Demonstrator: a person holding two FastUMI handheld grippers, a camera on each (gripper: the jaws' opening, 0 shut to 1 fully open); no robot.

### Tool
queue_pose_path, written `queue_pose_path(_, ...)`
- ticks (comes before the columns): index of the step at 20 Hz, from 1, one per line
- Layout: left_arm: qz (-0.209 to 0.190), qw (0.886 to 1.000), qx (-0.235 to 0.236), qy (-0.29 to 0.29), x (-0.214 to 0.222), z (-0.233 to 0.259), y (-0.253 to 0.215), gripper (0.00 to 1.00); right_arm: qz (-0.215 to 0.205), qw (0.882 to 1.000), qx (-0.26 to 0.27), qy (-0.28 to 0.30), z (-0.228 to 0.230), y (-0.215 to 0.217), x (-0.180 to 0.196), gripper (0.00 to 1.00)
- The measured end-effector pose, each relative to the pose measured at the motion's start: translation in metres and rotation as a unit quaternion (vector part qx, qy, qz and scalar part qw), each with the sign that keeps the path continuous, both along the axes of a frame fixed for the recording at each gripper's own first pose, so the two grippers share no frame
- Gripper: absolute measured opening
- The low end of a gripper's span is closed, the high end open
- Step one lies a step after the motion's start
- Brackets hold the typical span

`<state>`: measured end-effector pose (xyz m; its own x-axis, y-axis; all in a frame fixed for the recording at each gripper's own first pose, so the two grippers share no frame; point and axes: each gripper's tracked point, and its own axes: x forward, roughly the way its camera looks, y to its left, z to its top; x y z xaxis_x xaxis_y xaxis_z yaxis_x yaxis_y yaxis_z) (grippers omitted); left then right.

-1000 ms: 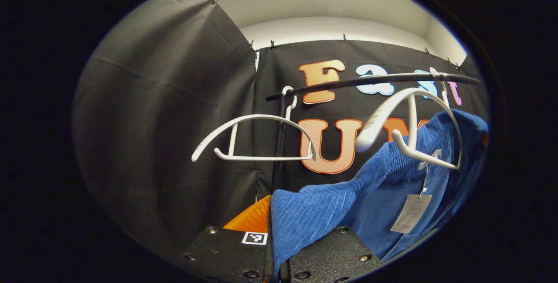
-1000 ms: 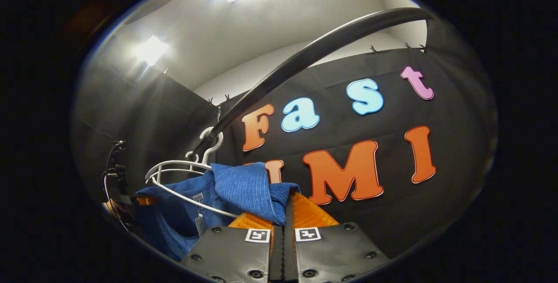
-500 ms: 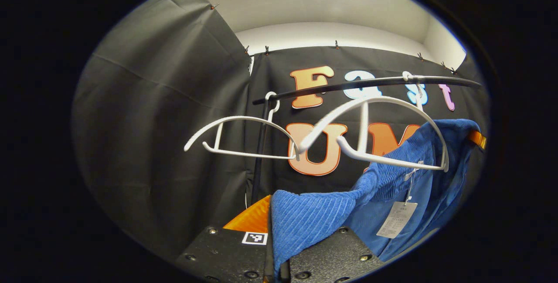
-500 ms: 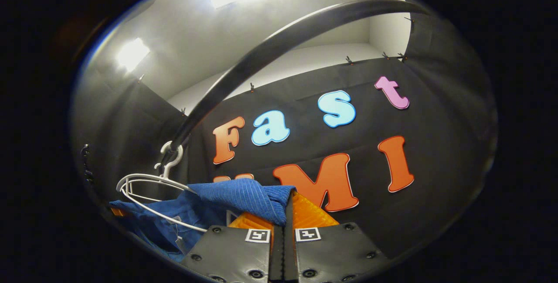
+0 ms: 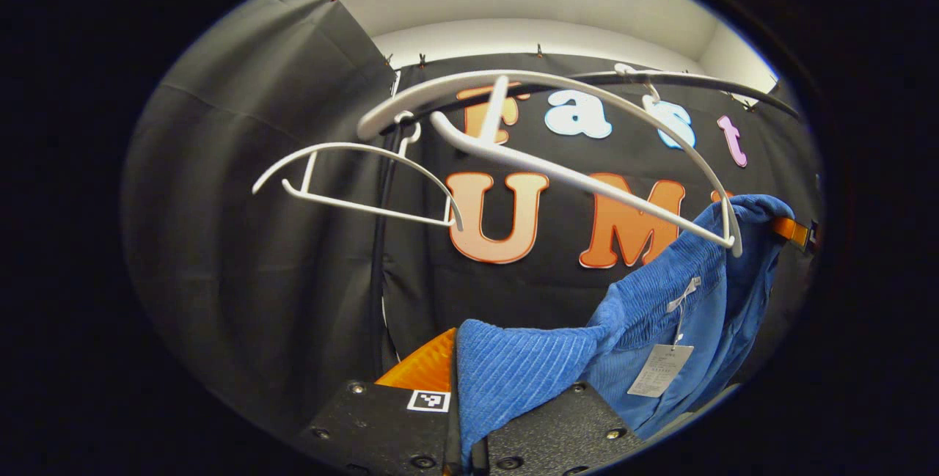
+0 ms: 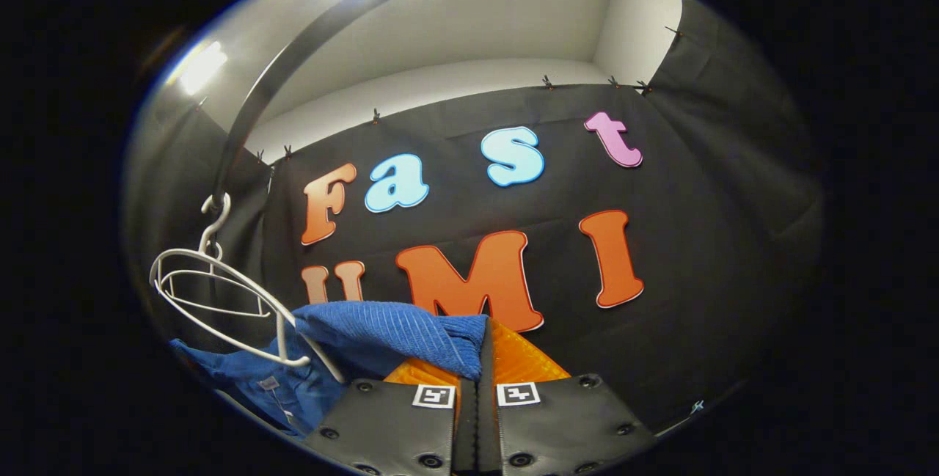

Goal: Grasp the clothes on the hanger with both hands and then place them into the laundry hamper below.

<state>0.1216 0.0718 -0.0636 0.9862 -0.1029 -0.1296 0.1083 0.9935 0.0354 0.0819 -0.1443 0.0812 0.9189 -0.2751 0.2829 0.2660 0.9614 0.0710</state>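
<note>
garment: blue ribbed top, lower right of the left gripper view, draped below the hanger's right end; paper tag dangles from it; in the right gripper view it sits lower left
left gripper: bottom centre, fingers pressed together on a corner of the blue fabric
right gripper: bottom centre, fingers pinching the other edge of the top
hanger: white, tilted, upper centre, right tip touching the garment; in the right gripper view at left
second hanger: white, bare, upper left, on the rail
rail: dark bar along the top; curves across the upper left in the right gripper view
</note>
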Motion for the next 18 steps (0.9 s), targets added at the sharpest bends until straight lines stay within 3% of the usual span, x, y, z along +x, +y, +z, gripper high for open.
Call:
queue_pose_path(4,-0.024,0.999,0.011,0.022,-0.012,-0.023,-0.027,0.06,-0.020,1.000,0.007,0.016,-0.015,-0.024,-0.013,0.07)
queue_pose_path(9,-0.053,0.998,0.012,0.028,-0.026,-0.032,-0.050,0.06,-0.017,0.998,0.012,0.052,-0.044,-0.028,-0.035,0.07)
queue_pose_path(14,-0.064,0.997,0.001,0.045,-0.034,-0.041,-0.065,0.06,0.015,0.995,-0.005,0.095,-0.076,0.004,-0.045,0.08)
queue_pose_path(18,-0.072,0.995,-0.009,0.066,-0.035,-0.055,-0.078,0.06,0.069,0.989,-0.020,0.131,-0.109,0.049,-0.038,0.08)
